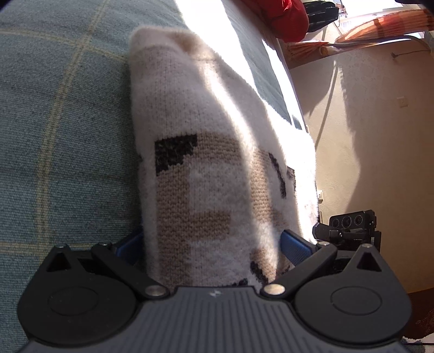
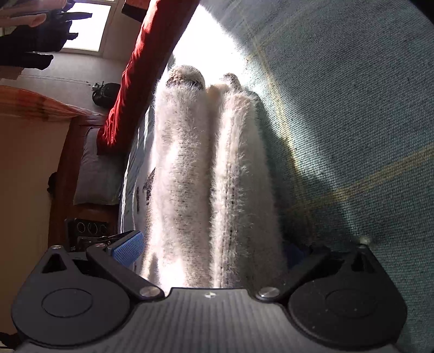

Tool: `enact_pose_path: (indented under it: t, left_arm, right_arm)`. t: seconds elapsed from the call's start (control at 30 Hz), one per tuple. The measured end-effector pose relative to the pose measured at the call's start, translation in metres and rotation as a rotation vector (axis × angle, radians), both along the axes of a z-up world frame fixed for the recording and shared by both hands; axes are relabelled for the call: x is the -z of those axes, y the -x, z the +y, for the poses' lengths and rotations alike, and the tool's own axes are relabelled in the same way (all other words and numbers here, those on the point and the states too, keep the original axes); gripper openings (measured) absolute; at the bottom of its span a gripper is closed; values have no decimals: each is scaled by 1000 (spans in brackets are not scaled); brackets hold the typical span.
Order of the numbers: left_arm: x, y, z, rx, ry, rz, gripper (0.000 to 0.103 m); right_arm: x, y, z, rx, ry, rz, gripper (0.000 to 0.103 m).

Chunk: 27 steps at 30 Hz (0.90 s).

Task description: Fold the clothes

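Note:
A fuzzy white knitted sweater [image 1: 206, 114] with tan and black pattern blocks lies folded into a thick bundle on a blue-green plaid bedspread [image 1: 62, 114]. My left gripper [image 1: 213, 241] is shut on the near end of the bundle, a blue pad [image 1: 295, 245] pressed to each side. In the right wrist view the same sweater [image 2: 190, 163] shows its stacked folded layers edge-on. My right gripper [image 2: 211, 249] is shut on these layers; its left blue pad [image 2: 127, 247] shows and the right one is lost in shadow. Each view shows the other gripper at the bed's edge.
A red garment [image 2: 130, 89] lies along the bed's far edge, also seen as the red garment [image 1: 287, 19]. Beyond the edge are a beige wall [image 1: 366, 122], an orange fabric [image 1: 379, 24], a grey pillow [image 2: 95, 168], a bright window [image 2: 84, 27] and dark hanging clothes [image 2: 27, 54].

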State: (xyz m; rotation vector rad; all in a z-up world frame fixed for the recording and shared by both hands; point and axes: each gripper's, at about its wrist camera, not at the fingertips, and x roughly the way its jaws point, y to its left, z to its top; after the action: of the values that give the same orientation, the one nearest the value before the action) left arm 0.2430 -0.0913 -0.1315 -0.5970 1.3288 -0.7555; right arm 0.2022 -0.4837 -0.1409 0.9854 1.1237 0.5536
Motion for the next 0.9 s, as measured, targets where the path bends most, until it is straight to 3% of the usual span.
enact_pose_path:
  t: [0.3,0.43,0.63,0.9]
  left_arm:
    - [-1,-6,-16,-6,-19,4,102]
    - [-4,2,-12,-22,-17,3,102]
    - [-14,7,-20,-22,-60,-23,102]
    - [-34,14,-23,-23,-86,-77,97]
  right_arm:
    - [-2,-10,9,11,32,32,103]
    - [-9,-4,16,7,81,-11,103]
    - [-29,-2,32,-30,226,-61,92]
    - [-54,7,38,-44,253,-152,88]
